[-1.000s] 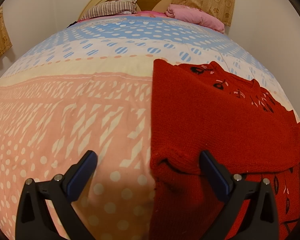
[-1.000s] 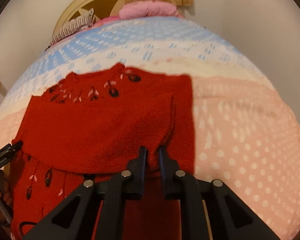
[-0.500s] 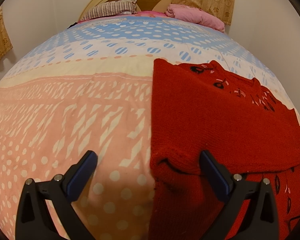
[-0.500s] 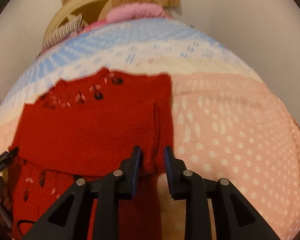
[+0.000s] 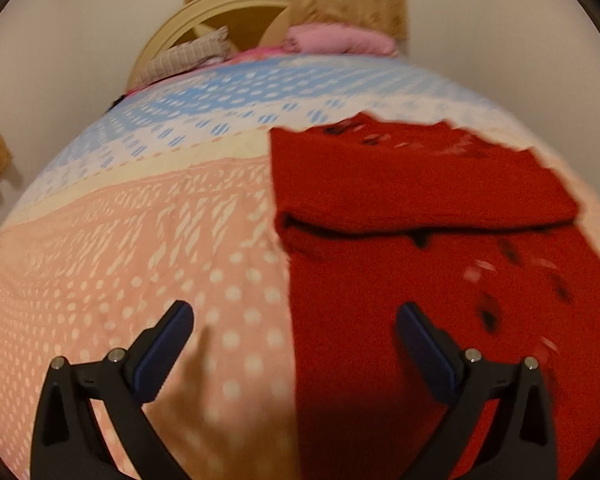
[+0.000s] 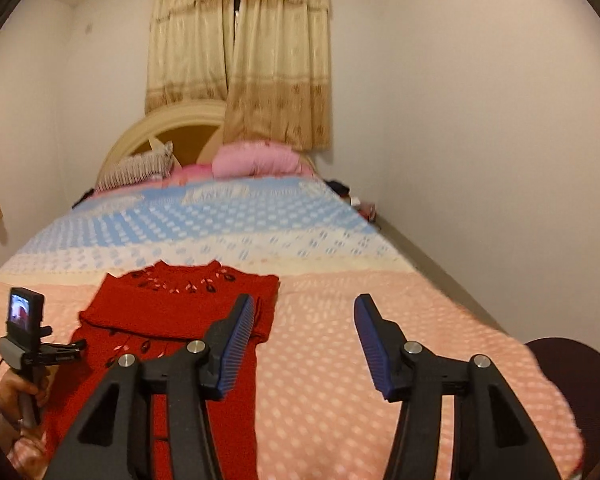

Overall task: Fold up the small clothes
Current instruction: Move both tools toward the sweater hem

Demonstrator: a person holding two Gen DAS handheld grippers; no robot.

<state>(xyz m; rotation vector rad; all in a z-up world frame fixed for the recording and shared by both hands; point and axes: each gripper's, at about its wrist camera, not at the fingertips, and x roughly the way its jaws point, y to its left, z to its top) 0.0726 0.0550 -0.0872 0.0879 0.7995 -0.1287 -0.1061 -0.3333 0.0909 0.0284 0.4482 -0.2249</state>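
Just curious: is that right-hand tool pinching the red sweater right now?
No, the right gripper's jaws have just been opening and stand apart with nothing between them; the red sweater lies on the bed.

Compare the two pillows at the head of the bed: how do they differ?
The striped pillow is grey-and-white with thin stripes; the pink pillow is one plain colour. The striped pillow lies left, propped against the headboard; the pink pillow sits right, below the curtain, and looks plumper. Both rest at the far end of the bed.

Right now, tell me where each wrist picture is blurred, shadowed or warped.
Left wrist view: motion blur smears the red sweater and bedspread; a dark shadow lies under the fingers. Right wrist view: sharper, only slight softness; fisheye bends the bed and walls, with dark corners.
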